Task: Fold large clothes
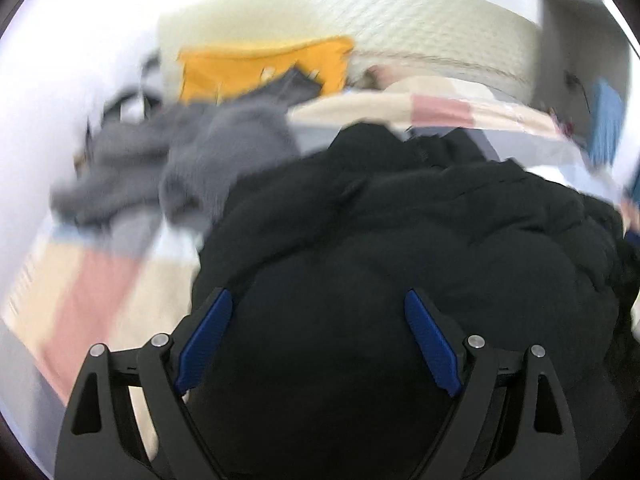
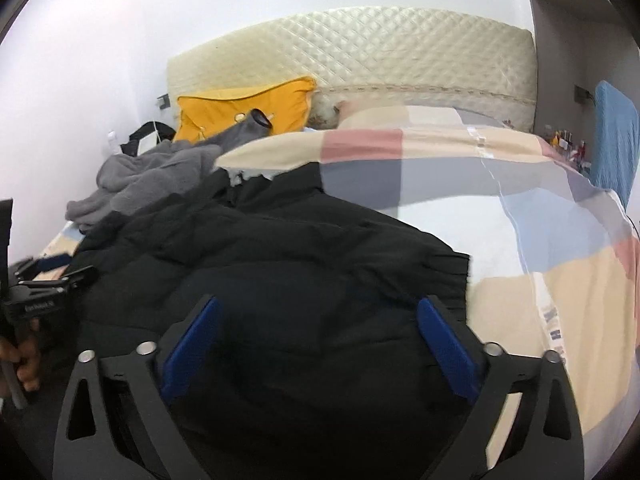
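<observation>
A large black padded jacket (image 1: 400, 220) lies crumpled on the bed; the left wrist view is blurred. My left gripper (image 1: 318, 296) hovers over it, jaws wide, and nothing is pinched between the blue pads (image 1: 204, 340). In the right wrist view the same jacket (image 2: 280, 260) spreads across the bed, its ribbed hem toward the right. My right gripper (image 2: 320, 302) is open above it, with dark fabric showing between the fingers but not gripped. The left gripper (image 2: 60, 270) also appears at that view's left edge, held by a hand (image 2: 24, 360).
A grey fleece garment (image 2: 152, 176) is heaped behind the jacket on the left. The bed's checked cover (image 2: 540, 240) shows bare on the right. A yellow pillow (image 2: 240, 108) leans on the quilted headboard (image 2: 360, 48). A blue cloth (image 2: 614, 136) hangs at the far right.
</observation>
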Action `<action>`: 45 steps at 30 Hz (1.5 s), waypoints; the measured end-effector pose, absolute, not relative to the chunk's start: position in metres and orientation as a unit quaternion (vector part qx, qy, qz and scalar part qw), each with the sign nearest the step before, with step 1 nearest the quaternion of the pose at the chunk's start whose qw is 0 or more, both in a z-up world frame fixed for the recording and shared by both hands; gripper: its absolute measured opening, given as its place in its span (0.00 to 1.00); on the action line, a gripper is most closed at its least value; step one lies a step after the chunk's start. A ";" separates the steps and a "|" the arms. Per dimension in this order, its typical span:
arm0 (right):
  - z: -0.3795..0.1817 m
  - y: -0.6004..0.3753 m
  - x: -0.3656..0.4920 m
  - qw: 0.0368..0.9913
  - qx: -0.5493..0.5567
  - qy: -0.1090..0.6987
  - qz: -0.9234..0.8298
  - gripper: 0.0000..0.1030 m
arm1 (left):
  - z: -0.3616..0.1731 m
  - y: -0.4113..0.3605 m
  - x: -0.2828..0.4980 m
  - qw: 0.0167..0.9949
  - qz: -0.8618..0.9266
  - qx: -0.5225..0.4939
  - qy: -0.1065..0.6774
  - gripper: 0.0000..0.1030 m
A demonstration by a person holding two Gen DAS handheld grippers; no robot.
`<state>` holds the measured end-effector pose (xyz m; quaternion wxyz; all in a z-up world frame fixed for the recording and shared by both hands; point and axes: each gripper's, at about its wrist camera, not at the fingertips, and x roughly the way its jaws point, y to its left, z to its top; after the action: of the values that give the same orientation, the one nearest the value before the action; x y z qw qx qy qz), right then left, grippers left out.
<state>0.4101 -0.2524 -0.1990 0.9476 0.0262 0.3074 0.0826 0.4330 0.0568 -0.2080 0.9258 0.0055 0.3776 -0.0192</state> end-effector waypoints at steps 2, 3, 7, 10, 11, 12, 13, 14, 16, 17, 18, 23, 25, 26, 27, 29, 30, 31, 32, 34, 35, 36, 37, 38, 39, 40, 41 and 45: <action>-0.215 -0.255 0.418 0.938 0.022 0.336 0.087 0.83 | -0.221 0.068 0.436 0.921 -0.025 -0.026 0.388 0.88; -0.222 -0.255 0.420 0.935 0.017 0.343 0.091 0.83 | -0.226 0.069 0.437 0.919 -0.028 -0.032 0.393 0.91; -0.241 -0.248 0.425 0.929 0.003 0.356 0.103 0.85 | -0.235 0.054 0.445 0.913 -0.018 0.012 0.406 0.94; -0.241 -0.249 0.426 0.926 0.008 0.365 0.100 0.85 | -0.231 0.053 0.437 0.920 -0.011 0.018 0.392 0.94; -0.238 -0.249 0.422 0.925 0.005 0.368 0.096 0.85 | -0.229 0.055 0.433 0.921 -0.010 0.018 0.388 0.94; -0.232 -0.248 0.418 0.924 0.001 0.370 0.094 0.85 | -0.227 0.057 0.429 0.922 -0.007 0.019 0.386 0.94; -0.225 -0.248 0.413 0.924 -0.005 0.368 0.102 0.85 | -0.222 0.059 0.423 0.923 -0.002 0.020 0.385 0.94; -0.220 -0.248 0.409 0.925 -0.010 0.364 0.108 0.85 | -0.217 0.062 0.419 0.923 0.000 0.021 0.384 0.94; -0.201 -0.249 0.388 0.931 -0.025 0.344 0.121 0.85 | -0.201 0.067 0.404 0.928 -0.003 0.028 0.370 0.94; -0.194 -0.250 0.379 0.932 -0.028 0.338 0.128 0.85 | -0.192 0.069 0.396 0.932 -0.001 0.037 0.360 0.94; -0.186 -0.253 0.368 0.934 -0.031 0.331 0.132 0.85 | -0.185 0.071 0.387 0.935 0.004 0.050 0.351 0.94; -0.167 -0.278 0.332 0.939 -0.024 0.324 0.114 0.85 | -0.177 0.093 0.357 0.931 0.050 0.087 0.350 0.94; -0.177 -0.292 0.328 0.933 -0.016 0.347 0.091 0.85 | -0.182 0.108 0.352 0.925 0.086 0.089 0.360 0.94; -0.184 -0.297 0.328 0.929 -0.017 0.360 0.081 0.85 | -0.184 0.114 0.352 0.921 0.096 0.085 0.368 0.94; -0.191 -0.301 0.328 0.925 -0.020 0.373 0.070 0.85 | -0.185 0.117 0.353 0.918 0.103 0.081 0.374 0.94; -0.207 -0.309 0.331 0.914 -0.023 0.403 0.050 0.85 | -0.190 0.128 0.359 0.910 0.113 0.067 0.392 0.94; -0.214 -0.313 0.333 0.909 -0.022 0.415 0.042 0.85 | -0.193 0.131 0.362 0.907 0.111 0.059 0.402 0.94; -0.222 -0.317 0.336 0.904 -0.020 0.425 0.034 0.85 | -0.197 0.131 0.363 0.904 0.109 0.056 0.409 0.94; -0.228 -0.320 0.339 0.901 -0.016 0.432 0.030 0.85 | -0.202 0.130 0.365 0.900 0.105 0.060 0.420 0.94; -0.242 -0.328 0.347 0.892 -0.008 0.452 0.021 0.85 | -0.211 0.123 0.369 0.892 0.102 0.082 0.432 0.94; -0.247 -0.330 0.347 0.889 -0.008 0.458 0.017 0.85 | -0.214 0.120 0.369 0.891 0.100 0.091 0.434 0.94; -0.254 -0.331 0.350 0.884 -0.011 0.467 0.015 0.85 | -0.217 0.117 0.370 0.887 0.099 0.102 0.438 0.94; -0.261 -0.332 0.352 0.880 -0.016 0.474 0.015 0.85 | -0.221 0.115 0.372 0.885 0.100 0.110 0.441 0.94; -0.264 -0.330 0.354 0.878 -0.020 0.477 0.017 0.85 | -0.222 0.116 0.373 0.885 0.100 0.109 0.442 0.94; -0.267 -0.329 0.355 0.878 -0.024 0.478 0.022 0.85 | -0.223 0.116 0.374 0.885 0.099 0.104 0.443 0.94; -0.270 -0.327 0.357 0.878 -0.030 0.477 0.027 0.85 | -0.224 0.117 0.376 0.885 0.099 0.098 0.444 0.94; -0.272 -0.323 0.360 0.880 -0.038 0.473 0.030 0.85 | -0.223 0.117 0.375 0.885 0.098 0.095 0.445 0.94; -0.267 -0.312 0.365 0.890 -0.036 0.453 0.030 0.85 | -0.221 0.121 0.376 0.878 0.087 0.077 0.465 0.94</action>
<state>0.3654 -0.3122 -0.2670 0.8903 -0.0360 0.4530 0.0298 0.3762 0.1207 -0.2207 0.8779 0.0770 0.4646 0.0868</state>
